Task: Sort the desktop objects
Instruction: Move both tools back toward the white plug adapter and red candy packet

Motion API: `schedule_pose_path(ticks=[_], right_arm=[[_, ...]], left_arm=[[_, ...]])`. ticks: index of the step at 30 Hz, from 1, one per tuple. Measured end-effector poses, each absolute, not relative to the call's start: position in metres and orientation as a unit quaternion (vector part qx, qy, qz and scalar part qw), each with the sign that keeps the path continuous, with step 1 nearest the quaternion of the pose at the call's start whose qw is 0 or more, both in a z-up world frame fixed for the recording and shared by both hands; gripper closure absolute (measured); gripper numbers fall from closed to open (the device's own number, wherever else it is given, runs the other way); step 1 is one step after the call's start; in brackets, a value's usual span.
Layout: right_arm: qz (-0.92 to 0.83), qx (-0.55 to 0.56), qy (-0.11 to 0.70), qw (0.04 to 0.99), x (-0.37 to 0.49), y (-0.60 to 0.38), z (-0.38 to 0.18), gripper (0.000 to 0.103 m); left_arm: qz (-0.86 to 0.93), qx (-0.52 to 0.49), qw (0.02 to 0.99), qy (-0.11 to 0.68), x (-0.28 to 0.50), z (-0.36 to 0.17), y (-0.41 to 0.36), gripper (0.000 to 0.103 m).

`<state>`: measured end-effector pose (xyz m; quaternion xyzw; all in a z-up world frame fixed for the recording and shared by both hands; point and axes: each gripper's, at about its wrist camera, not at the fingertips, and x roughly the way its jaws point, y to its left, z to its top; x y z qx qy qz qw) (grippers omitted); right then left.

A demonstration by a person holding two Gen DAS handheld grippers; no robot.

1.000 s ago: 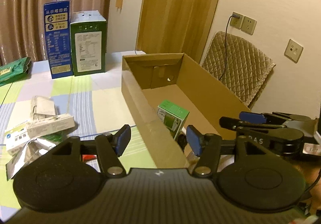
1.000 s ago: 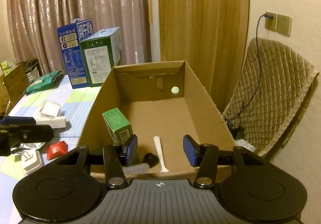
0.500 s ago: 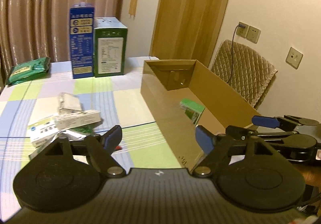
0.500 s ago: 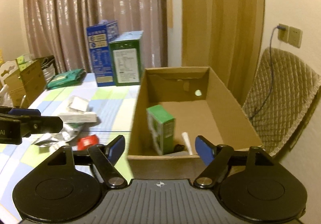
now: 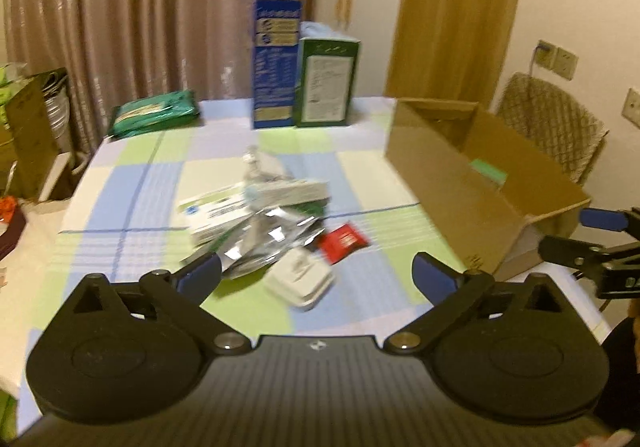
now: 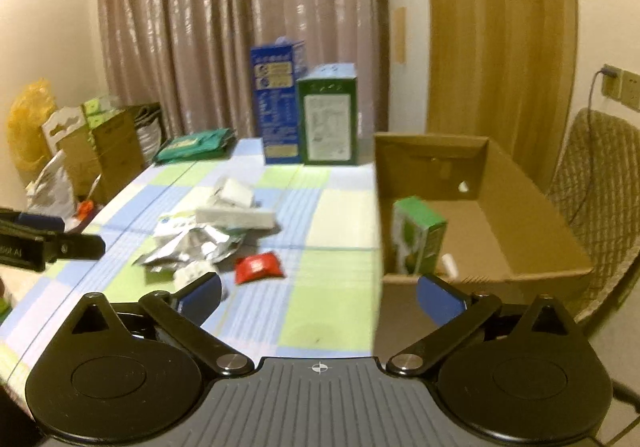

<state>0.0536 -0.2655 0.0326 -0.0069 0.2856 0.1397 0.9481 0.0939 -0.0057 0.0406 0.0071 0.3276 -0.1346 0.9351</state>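
Note:
A heap of small items lies mid-table: white medicine boxes (image 5: 216, 213), foil packets (image 5: 264, 235), a red packet (image 5: 344, 243) and a white plug adapter (image 5: 300, 279). My left gripper (image 5: 316, 275) hovers just before the adapter, its jaws opening wide with nothing between them. To the right stands an open cardboard box (image 6: 520, 207) holding a small green box (image 6: 420, 239) and a white tube (image 6: 450, 263). My right gripper (image 6: 319, 295) hangs over the table's near edge, between the red packet (image 6: 258, 267) and the cardboard box, jaws opening and empty.
A tall blue carton (image 5: 276, 63) and a green carton (image 5: 326, 83) stand at the table's far edge, a green bag (image 5: 154, 115) to their left. A quilted chair (image 6: 600, 183) sits right of the box. Boxes and bags (image 6: 100, 151) crowd the table's left side.
Both grippers have drawn back from the cardboard box and swung left toward the heap. Both pairs of jaws have spread much wider.

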Motion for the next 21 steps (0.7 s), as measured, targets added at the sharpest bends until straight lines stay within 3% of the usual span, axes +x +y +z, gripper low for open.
schedule_pose_path(ticks=[21], right_arm=[[0.185, -0.048, 0.342, 0.92, 0.078, -0.22, -0.031, 0.002]], left_arm=[[-0.215, 0.059, 0.911, 0.346, 0.126, -0.026, 0.013, 0.002]])
